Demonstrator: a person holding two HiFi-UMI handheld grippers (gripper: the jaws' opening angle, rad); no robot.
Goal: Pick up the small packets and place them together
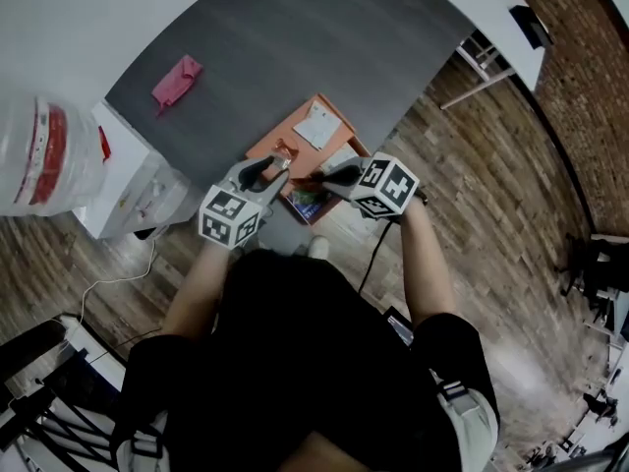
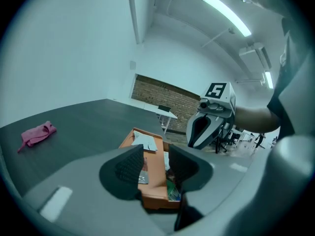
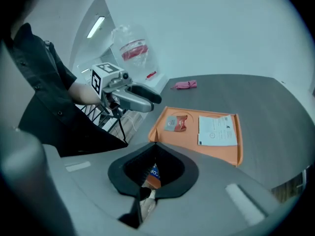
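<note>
Over the orange tray [image 3: 192, 140], which sits at the near edge of the dark tabletop [image 1: 295, 37], you hold a gripper in each hand. Your right gripper [image 3: 154, 154] has its fingers [image 3: 132, 167] together. They are clamped on a small orange-and-blue packet [image 3: 153, 175], held up off the tray. Your left gripper [image 2: 156, 156], just beside it, has its fingers [image 2: 129, 165] apart. Nothing is pinched between them, and the tray shows through the gap. In the tray lie two small packets [image 3: 176, 123], one red and one silver, touching each other near one end. A white printed sachet [image 3: 217, 130] lies apart from them. More coloured packets [image 1: 308, 203] sit at the tray's near end, under your right gripper. A pink cloth [image 1: 177, 80] lies well apart on the far side of the tabletop. A large clear water bottle [image 1: 44, 155] shows off to your left.
</note>
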